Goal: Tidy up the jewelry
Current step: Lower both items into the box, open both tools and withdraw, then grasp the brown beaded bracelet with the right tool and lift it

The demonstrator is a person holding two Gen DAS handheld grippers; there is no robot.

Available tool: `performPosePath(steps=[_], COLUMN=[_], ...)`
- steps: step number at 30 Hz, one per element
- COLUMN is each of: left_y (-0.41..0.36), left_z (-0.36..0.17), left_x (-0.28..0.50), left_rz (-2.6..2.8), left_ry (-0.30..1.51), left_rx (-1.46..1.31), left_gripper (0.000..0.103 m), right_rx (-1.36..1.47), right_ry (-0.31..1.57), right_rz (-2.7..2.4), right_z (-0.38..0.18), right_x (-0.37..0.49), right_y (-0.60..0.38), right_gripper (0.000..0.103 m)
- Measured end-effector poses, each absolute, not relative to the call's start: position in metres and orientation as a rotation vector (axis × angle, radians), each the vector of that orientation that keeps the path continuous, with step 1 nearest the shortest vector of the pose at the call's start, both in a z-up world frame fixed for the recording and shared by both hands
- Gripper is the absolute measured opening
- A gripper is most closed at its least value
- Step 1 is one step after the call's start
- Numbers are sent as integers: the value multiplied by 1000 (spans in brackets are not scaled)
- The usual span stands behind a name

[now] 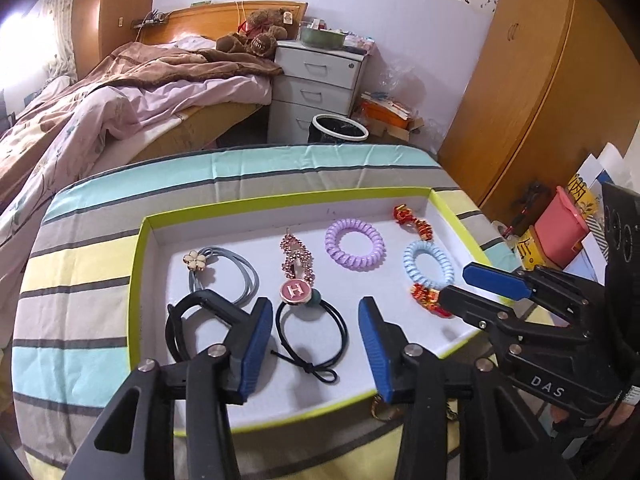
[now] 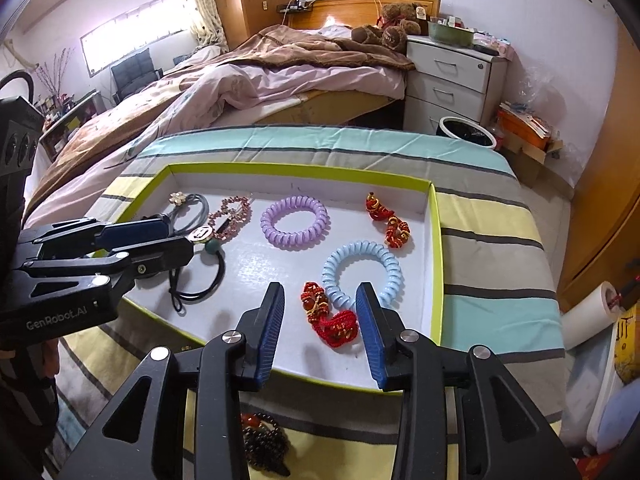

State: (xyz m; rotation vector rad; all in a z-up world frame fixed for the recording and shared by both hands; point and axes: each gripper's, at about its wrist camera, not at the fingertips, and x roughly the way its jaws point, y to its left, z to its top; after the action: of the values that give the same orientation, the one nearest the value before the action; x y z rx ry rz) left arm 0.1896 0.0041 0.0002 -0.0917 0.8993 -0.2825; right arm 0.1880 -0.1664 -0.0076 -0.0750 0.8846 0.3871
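left wrist view: left gripper point(image 1: 316, 344) fingers spread wide, nothing pinched, over the black hair tie point(image 1: 312, 330) near the tray point(image 1: 136, 280) front edge, tail toward that edge.

right wrist view: right gripper point(image 2: 320, 334) fingers apart, straddling the red knot charm point(image 2: 330, 316) untouched, front right corner; bare floor mid-tray.

White tray point(image 1: 152, 240), green rim: hair ties, purple coil point(image 1: 354, 244), blue coil point(image 1: 428, 264), apparently red knots point(image 2: 332, 316).
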Motion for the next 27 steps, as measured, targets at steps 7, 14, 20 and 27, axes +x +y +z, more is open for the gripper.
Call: performPosePath(steps=[7,14,20,27], left_y=[9,11,13,21], left_z=[11,22,27,21], left_x=[171,140,109,77], left_rz=[-254,-206,-179,-169], left_ry=[892,851,821,811], left_rx=[-93,-77,-72,-106], left_gripper=[45,45,45,49], right_rx=[-65,-51,-27,29], right_ry=[869,843,822,819], right_rz=[381,376,375,378], right_z=[1,8,11,5], right_x=[175,154,130,104], right_y=[-168,-173,-181,-195], right_gripper=[38,39,39,55])
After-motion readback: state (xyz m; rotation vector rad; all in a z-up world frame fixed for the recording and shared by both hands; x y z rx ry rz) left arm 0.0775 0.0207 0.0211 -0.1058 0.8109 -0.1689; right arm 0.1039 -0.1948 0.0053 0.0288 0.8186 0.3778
